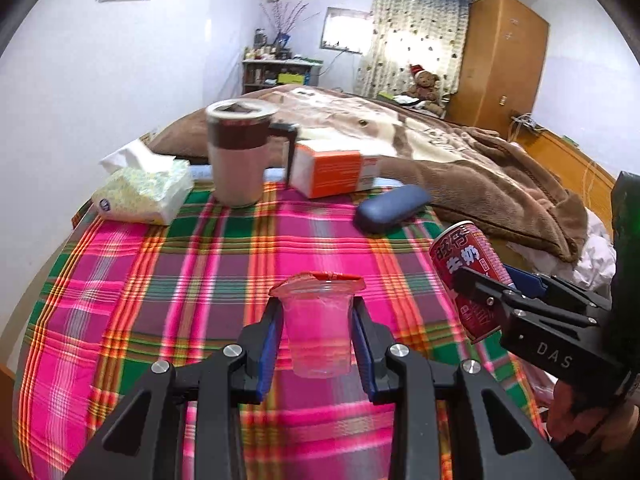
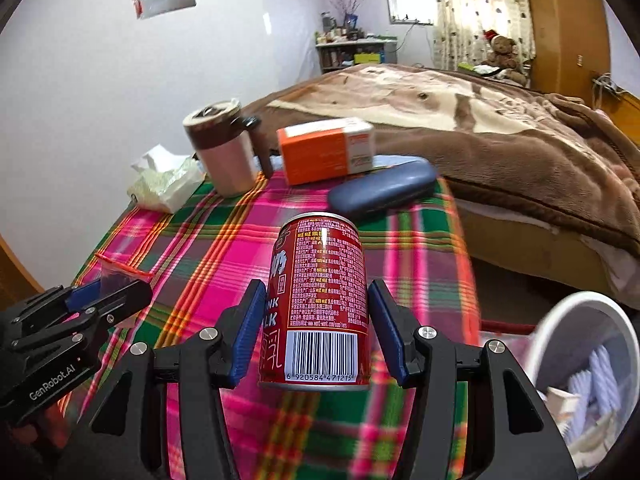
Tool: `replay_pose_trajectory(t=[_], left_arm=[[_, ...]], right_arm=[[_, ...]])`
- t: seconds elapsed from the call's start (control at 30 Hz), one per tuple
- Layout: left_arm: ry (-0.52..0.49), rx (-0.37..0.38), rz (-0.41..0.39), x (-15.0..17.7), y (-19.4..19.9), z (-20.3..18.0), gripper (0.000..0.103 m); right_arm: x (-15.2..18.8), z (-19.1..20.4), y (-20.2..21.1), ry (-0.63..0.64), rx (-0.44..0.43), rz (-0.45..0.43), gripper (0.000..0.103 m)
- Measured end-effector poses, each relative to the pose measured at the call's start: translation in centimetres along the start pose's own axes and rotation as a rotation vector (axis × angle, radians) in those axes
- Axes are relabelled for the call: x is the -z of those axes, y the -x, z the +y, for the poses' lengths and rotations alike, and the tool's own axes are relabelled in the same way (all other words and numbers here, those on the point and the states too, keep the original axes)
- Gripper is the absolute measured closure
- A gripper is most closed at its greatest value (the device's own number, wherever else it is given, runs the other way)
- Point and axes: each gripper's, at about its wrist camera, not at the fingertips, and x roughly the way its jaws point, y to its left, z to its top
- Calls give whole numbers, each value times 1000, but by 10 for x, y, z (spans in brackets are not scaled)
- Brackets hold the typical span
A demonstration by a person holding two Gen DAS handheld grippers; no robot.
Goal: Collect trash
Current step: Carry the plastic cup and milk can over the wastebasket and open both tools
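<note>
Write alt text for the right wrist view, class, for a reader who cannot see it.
The right gripper holds a red drink can above a plaid tablecloth. A white bin sits lower right; the left gripper holds a clear plastic cup.

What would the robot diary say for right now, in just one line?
left gripper: shut on clear plastic cup | right gripper: shut on red can | both above plaid cloth | white bin: nearby
</note>
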Motion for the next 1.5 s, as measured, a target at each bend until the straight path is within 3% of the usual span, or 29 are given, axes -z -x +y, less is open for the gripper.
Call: replay_pose_trajectory(t=[0.5, 0.93, 1.5], left_arm=[[-132, 169, -6, 15, 13, -128, 69], [-262, 311, 51, 34, -6, -249, 69], [-351, 337, 153, 49, -61, -326, 69]], right_arm=[[31, -94, 77, -100, 157, -67, 49], [51, -175, 103, -209, 298, -59, 49], [74, -243, 90, -291, 295, 30, 49]])
